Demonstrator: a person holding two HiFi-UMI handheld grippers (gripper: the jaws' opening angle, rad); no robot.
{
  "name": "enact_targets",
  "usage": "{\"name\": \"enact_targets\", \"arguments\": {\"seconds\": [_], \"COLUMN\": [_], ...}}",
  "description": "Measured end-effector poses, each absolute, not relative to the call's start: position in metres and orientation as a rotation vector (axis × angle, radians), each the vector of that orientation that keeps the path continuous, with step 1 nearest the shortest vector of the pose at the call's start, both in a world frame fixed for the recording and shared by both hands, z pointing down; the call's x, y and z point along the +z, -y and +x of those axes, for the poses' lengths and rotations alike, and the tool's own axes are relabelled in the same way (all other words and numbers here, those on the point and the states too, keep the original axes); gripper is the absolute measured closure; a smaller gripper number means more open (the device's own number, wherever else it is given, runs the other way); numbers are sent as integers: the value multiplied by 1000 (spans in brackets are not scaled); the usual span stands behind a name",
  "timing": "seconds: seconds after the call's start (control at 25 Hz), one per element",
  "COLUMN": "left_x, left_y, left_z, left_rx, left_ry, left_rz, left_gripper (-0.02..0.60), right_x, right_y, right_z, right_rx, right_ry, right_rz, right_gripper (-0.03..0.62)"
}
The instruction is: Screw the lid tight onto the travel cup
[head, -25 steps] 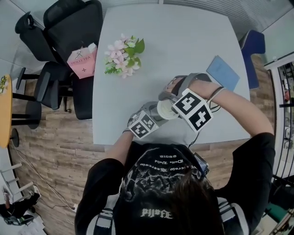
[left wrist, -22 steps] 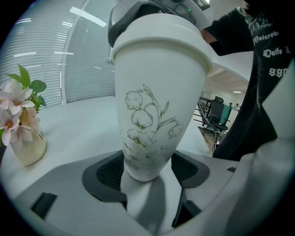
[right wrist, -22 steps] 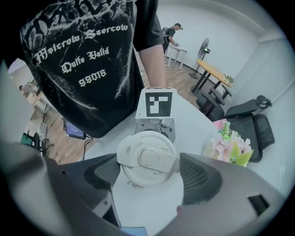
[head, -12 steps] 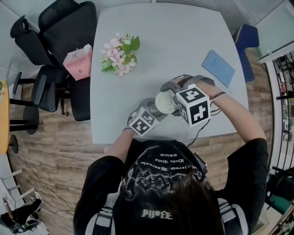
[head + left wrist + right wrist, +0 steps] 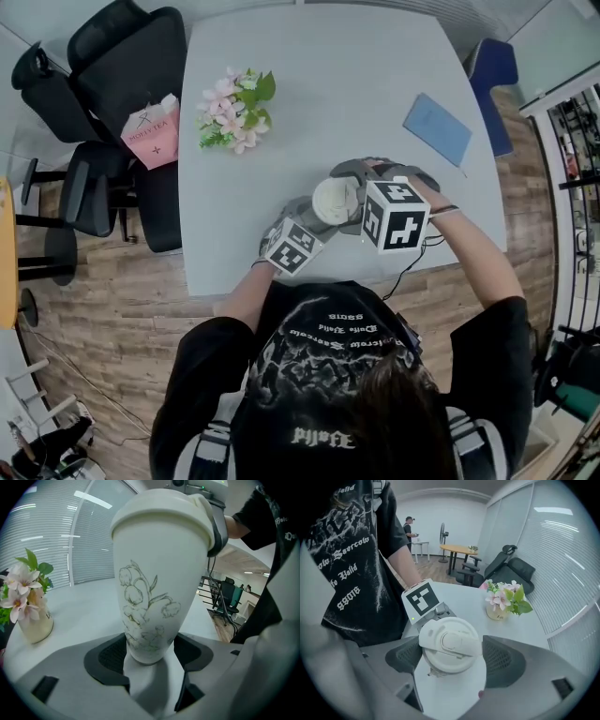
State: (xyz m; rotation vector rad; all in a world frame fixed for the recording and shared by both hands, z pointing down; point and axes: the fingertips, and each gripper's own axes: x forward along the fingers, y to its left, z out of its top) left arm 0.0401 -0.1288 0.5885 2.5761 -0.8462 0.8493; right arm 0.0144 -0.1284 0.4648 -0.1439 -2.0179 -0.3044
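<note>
My left hand-held gripper [image 5: 151, 651] is clenched low on the cup [image 5: 159, 573], its pads pressing either side of the narrow base. That grip pins the cup upright on the table [image 5: 309, 84] so the body cannot spin while the top is worked. The cup stands near the table's front edge, straight ahead of me. The flowers [image 5: 232, 111] are well apart at 10 o'clock from it and the blue notebook [image 5: 437, 128] is at 2 o'clock.

My right hand-held gripper [image 5: 452, 660] comes down steeply from above and is grasping the lid [image 5: 449, 644], one pad at 9 o'clock and the other at 3 o'clock against its rim and flap. Gripping across the widest part gives the best purchase for twisting. The lid looks seated level on the cup's mouth, so I judge I am in the tightening turns, not the first threading.

Against a second ago, the marker cube on the right hand-held gripper has rolled round: it stood cornerwise like a diamond then and sits nearly square now. The lid has gone round with it. The left hand-held gripper and the cup have kept their place, and the left jaws are no wider or narrower.
</note>
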Motion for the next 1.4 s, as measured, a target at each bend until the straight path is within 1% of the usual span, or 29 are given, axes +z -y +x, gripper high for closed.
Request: {"name": "enact_targets", "arguments": {"seconds": [0.36,0.72,1.16,1.4], "left_x": [590,591,591,591], "left_y": [129,129,127,127], "left_z": [40,39,37,38], "left_rx": [846,833,828,804], "left_ry": [905,1018,1126,1128], "left_rz": [2558,2511,2469,2467], "left_gripper": [242,247,255,256], "right_x": [462,460,456,457], "right_y": [133,137,141,141], "right_z": [14,15,19,20], "right_rx": [-124,-18,146,169], "right_ry": [2112,2154,2144,2131], "right_rz": [182,394,759,790], "right_gripper": [187,187,191,191]}}
